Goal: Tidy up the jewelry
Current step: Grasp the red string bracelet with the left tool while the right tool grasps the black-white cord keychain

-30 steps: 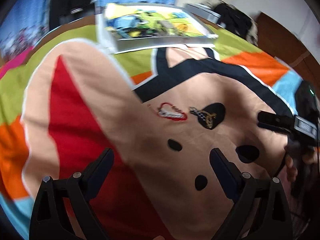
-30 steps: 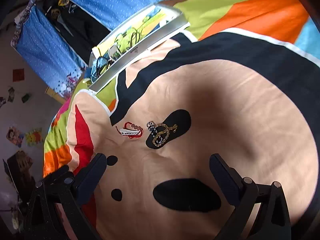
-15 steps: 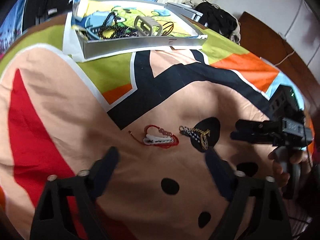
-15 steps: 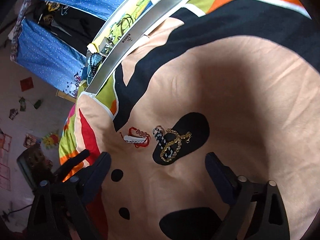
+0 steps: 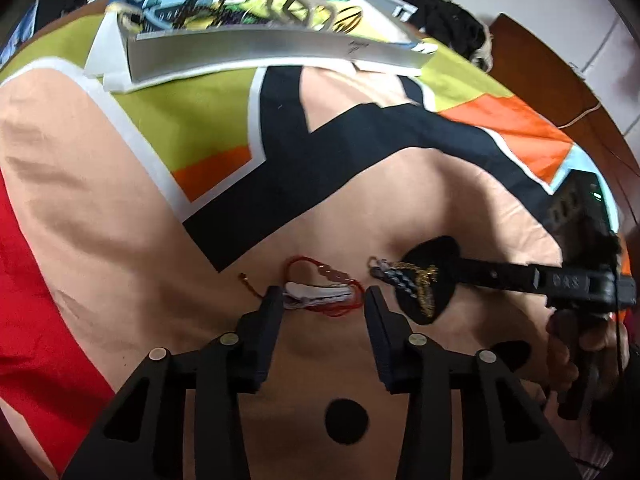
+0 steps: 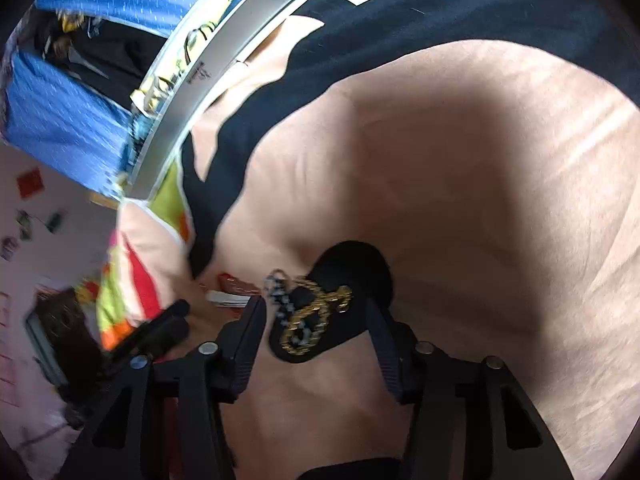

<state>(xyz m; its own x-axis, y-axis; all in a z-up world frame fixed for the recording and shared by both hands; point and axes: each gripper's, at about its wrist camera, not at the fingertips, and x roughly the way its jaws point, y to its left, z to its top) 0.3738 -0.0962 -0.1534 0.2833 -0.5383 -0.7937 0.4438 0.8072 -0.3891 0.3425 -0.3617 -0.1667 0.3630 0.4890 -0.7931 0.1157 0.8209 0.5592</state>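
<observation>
A red-cord and white bracelet bundle (image 5: 320, 298) lies on the peach part of the bedspread. My left gripper (image 5: 323, 300) points down at it, one fingertip at each end of the bundle, and its jaws are closing around it. Just to the right, a gold chain with a blue-and-white beaded piece (image 5: 416, 286) lies over a black patch. My right gripper (image 6: 316, 312) straddles that gold chain (image 6: 312, 316), its jaws closing with a small gap still showing on the right side. The red bundle (image 6: 232, 292) shows at its left.
A silver tray (image 5: 260, 48) with several jewelry pieces on a colourful liner stands at the far side of the bedspread (image 5: 100, 200). A hand holds the right gripper (image 5: 500, 276) at the right edge. The left gripper (image 6: 160, 332) appears at lower left in the right wrist view.
Both grippers have come down and forward onto the jewelry. Their wide-open jaws have narrowed, the left around the red bundle, the right around the gold chain.
</observation>
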